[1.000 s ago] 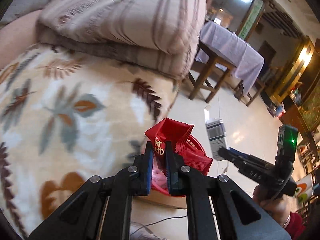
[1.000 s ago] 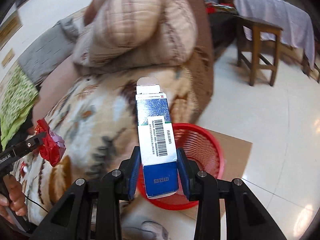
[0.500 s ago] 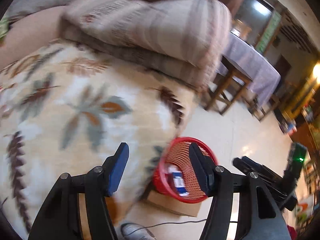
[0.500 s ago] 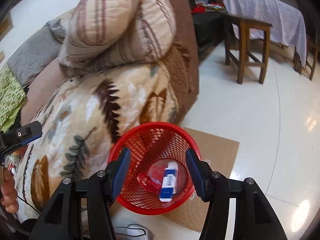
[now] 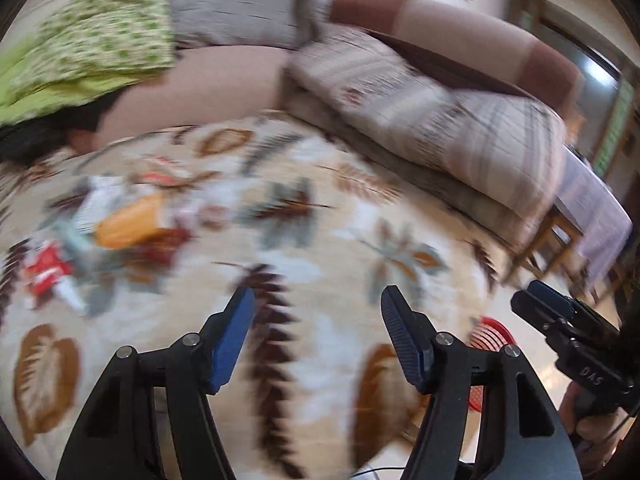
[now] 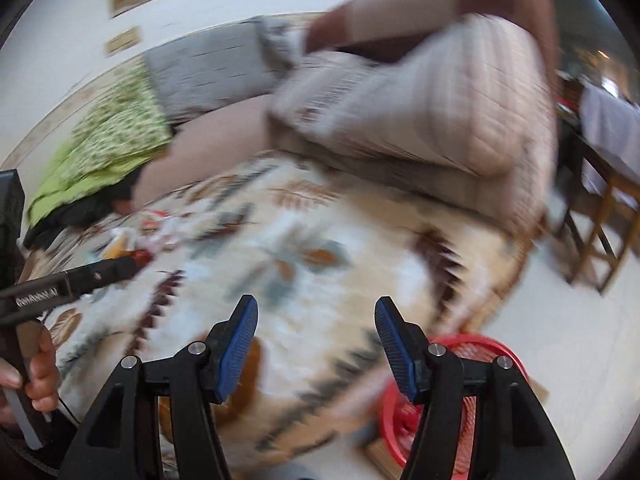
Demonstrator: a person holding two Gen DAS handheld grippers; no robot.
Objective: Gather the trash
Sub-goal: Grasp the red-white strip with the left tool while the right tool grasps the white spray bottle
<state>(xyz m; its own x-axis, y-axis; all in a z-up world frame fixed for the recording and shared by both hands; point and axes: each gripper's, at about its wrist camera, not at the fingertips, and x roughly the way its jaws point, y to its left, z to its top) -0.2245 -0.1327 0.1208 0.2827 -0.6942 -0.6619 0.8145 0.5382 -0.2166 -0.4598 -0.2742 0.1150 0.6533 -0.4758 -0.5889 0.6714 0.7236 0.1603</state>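
Everything is motion-blurred. A pile of trash lies on the leaf-patterned blanket [image 5: 320,240] at the left, with an orange wrapper [image 5: 132,220] and a red-and-white packet [image 5: 46,272]. My left gripper [image 5: 317,294] hovers over the blanket right of the pile, jaws opening, nothing between them. My right gripper [image 6: 316,302] is above the blanket's edge, jaws also opening and empty. The red mesh basket [image 6: 480,340] stands on the floor at the lower right, behind the right finger; only its rim [image 5: 490,328] shows in the left wrist view. The trash pile [image 6: 136,236] sits just past the left gripper's tip [image 6: 124,266].
Striped cushions [image 5: 460,120] are stacked at the sofa's right end. A green patterned cloth [image 5: 92,40] and a grey cushion [image 5: 240,4] lie at the back. A wooden table with a lilac cloth [image 6: 608,120] stands on the pale tiled floor [image 6: 580,340].
Both grippers opened: the red wrapper and the blue-and-white box dropped into the red basket. Both then swung left, away from the basket and over the blanket toward the trash pile.
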